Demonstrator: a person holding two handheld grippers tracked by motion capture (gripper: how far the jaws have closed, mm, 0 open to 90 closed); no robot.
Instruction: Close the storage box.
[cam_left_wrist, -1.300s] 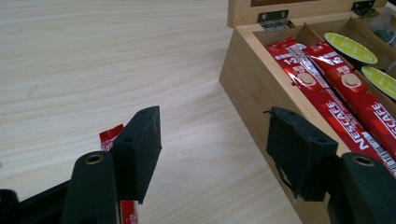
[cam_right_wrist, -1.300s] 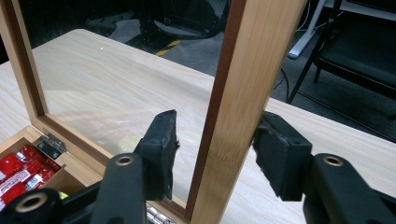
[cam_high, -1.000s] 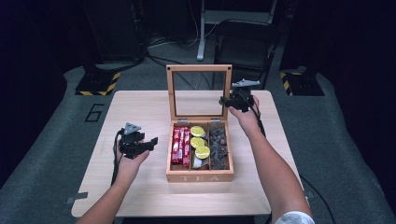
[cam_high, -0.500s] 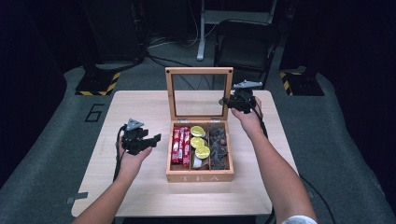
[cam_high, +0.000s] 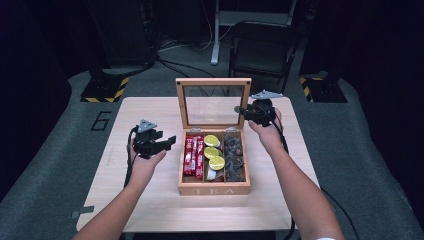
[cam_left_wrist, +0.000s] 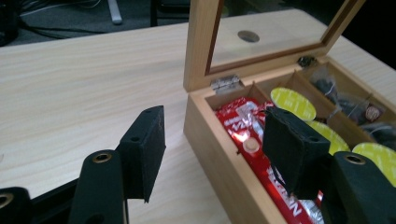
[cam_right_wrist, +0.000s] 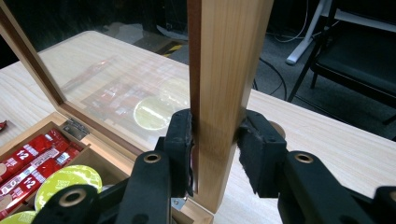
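A wooden tea box (cam_high: 214, 189) stands mid-table with its glass lid (cam_high: 212, 82) raised upright. Inside lie red packets (cam_high: 194, 155), yellow round pods (cam_high: 214, 152) and dark tea bags (cam_high: 234, 155). My right gripper (cam_high: 245, 111) is shut on the lid's right frame post (cam_right_wrist: 224, 56), one pad on each side (cam_right_wrist: 215, 135). My left gripper (cam_high: 167, 142) hovers open just left of the box. In the left gripper view its jaws (cam_left_wrist: 215, 135) straddle the box's left wall (cam_left_wrist: 219, 154), near the red packets (cam_left_wrist: 252, 140), holding nothing.
The light wooden table (cam_high: 150, 110) has bare surface left, right and in front of the box. A dark folding chair (cam_high: 265, 45) and a desk leg (cam_high: 216, 30) stand on the floor behind the table. Cables trail from both grippers.
My left gripper has edged slightly right and forward toward the box. The right gripper stays clamped on the lid frame, and the lid remains upright.
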